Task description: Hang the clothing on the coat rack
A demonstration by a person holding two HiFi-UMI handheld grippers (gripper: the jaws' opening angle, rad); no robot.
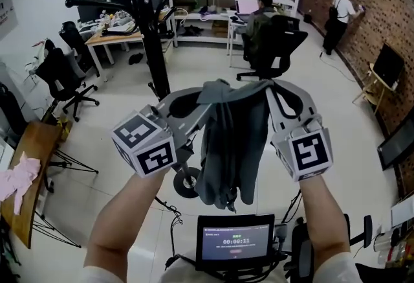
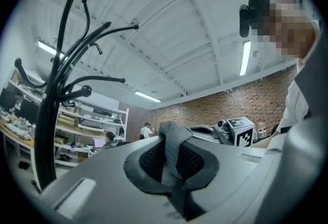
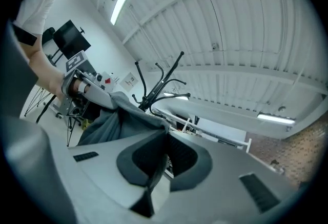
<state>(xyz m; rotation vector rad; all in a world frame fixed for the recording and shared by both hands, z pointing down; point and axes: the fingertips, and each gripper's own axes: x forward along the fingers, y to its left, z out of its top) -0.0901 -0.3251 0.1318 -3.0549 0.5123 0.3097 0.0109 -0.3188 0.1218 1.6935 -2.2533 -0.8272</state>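
A grey garment (image 1: pixel 231 146) hangs in folds between my two grippers, held up at chest height. My left gripper (image 1: pixel 208 95) is shut on its left upper edge; in the left gripper view a fold of the grey cloth (image 2: pixel 173 152) is pinched between the jaws. My right gripper (image 1: pixel 270 87) is shut on the garment's right upper edge, and the grey cloth (image 3: pixel 120 123) stretches away from its jaws in the right gripper view. The black coat rack (image 1: pixel 147 16) stands ahead and to the left, its curved hooks (image 2: pixel 82 59) spreading overhead.
The rack's wheeled base (image 1: pixel 186 181) sits on the floor under the garment. A black office chair (image 1: pixel 275 45) stands ahead right, another chair (image 1: pixel 61 78) to the left. A person (image 1: pixel 261 13) sits at a desk, another (image 1: pixel 339 13) stands by the brick wall. A small screen (image 1: pixel 235 239) is below me.
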